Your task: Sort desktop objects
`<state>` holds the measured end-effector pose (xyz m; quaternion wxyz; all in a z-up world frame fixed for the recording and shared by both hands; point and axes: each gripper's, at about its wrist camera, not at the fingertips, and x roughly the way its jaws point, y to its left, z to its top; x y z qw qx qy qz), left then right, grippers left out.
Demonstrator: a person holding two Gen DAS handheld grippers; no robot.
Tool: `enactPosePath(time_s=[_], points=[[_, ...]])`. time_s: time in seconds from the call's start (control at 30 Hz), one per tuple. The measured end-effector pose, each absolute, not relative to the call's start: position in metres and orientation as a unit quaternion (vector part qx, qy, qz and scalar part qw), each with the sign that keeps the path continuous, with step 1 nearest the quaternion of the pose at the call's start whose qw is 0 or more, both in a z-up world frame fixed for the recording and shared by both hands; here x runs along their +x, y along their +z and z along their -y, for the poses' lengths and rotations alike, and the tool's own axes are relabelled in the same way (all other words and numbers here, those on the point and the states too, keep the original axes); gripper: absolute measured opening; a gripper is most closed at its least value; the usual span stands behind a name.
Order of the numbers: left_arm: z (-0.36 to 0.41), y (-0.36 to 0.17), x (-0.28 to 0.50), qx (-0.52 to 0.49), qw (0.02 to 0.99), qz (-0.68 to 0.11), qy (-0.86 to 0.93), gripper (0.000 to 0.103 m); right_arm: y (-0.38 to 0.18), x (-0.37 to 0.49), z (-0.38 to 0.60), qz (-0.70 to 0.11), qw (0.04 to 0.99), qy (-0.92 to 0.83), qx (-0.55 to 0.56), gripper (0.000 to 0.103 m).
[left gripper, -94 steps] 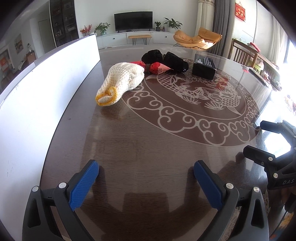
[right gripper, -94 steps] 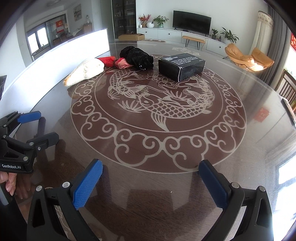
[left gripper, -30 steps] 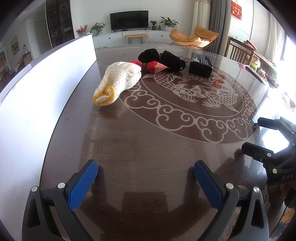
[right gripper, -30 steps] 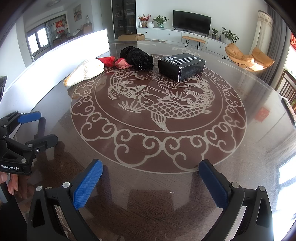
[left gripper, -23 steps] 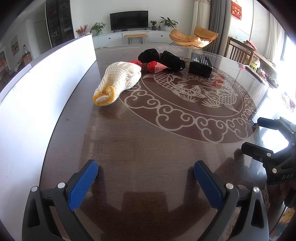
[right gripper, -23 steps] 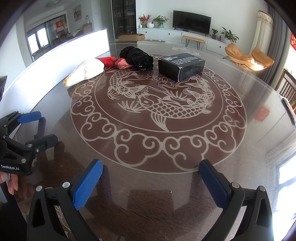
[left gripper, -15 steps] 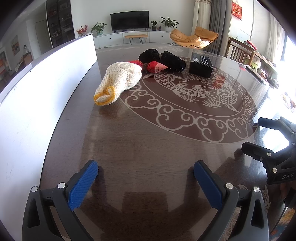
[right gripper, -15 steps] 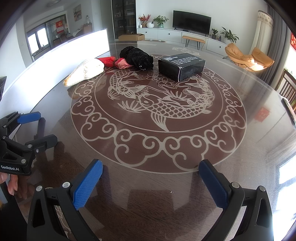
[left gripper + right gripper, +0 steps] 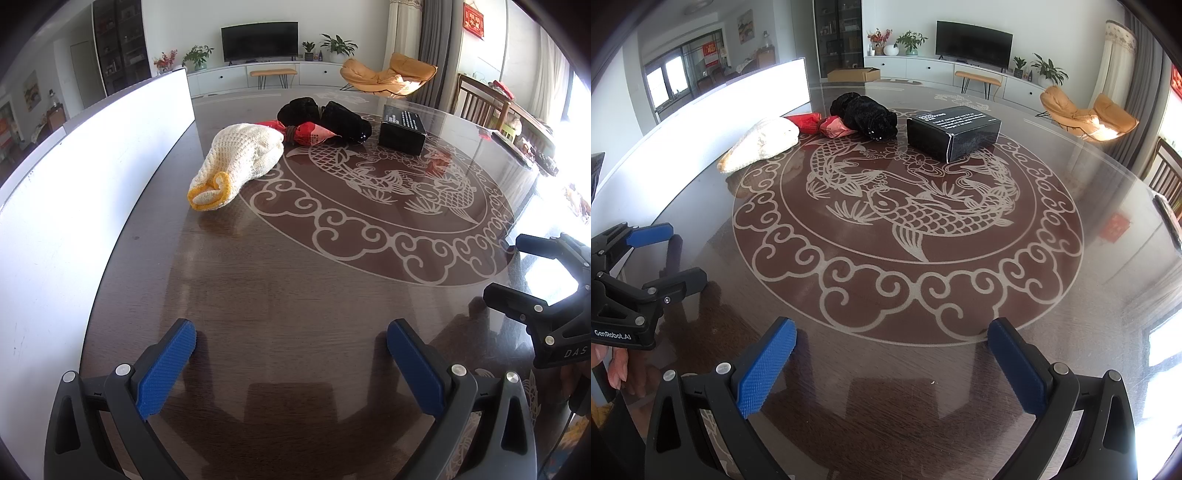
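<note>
Both hand-held grippers [image 9: 291,338] [image 9: 892,334] unmoved, still open, objs same spots.

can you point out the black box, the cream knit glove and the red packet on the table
black box [image 9: 955,134]: right wrist view, on its top and front corner area.
cream knit glove [image 9: 245,155]: left wrist view, on the knitted body, above the yellow cuff.
red packet [image 9: 312,133]: left wrist view, on its printed red end.

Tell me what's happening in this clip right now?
A person holds the left gripper and right gripper open and empty above the near edge of the dark wooden table. Nothing is sorted yet: the cream knitted glove, red wrapped packet, black fuzzy cloth and black cardboard box sit untouched at the far side.
</note>
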<state>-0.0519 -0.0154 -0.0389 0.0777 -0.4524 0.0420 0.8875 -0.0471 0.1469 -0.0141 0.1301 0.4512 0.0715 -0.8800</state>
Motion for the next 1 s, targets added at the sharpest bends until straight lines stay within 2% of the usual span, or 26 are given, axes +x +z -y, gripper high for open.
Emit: enactPosePath(time_s=[0.43,0.63,0.9,0.93,0.97,1.0], points=[[0.02,-0.037,-0.057,-0.46,0.084,-0.033,0.883,0.103,-0.014,-0.048,-0.147,-0.072,0.13,-0.88,0.451,0.103],[0.035,0.011,-0.124,-0.386,0.104,-0.014,0.917,0.103,-0.014,-0.048,-0.147,-0.071,0.13,-0.88,0.451,0.103],[0.028,-0.029,-0.224,-0.455,0.102,-0.028,0.884,0.103,-0.014,-0.048,-0.147,-0.071,0.131,-0.88,0.451,0.103],[0.027,-0.032,-0.227,-0.453,0.112,-0.025,0.884,0.091,-0.014,-0.047,-0.147,-0.072,0.131,-0.88,0.451,0.103],[0.026,-0.036,-0.228,-0.452,0.114,-0.028,0.884,0.07,-0.014,-0.048,-0.148,-0.072,0.131,-0.88,0.451,0.103],[0.022,-0.036,-0.225,-0.437,0.102,-0.056,0.892,0.064,-0.014,-0.048,-0.147,-0.072,0.131,-0.88,0.451,0.103]])
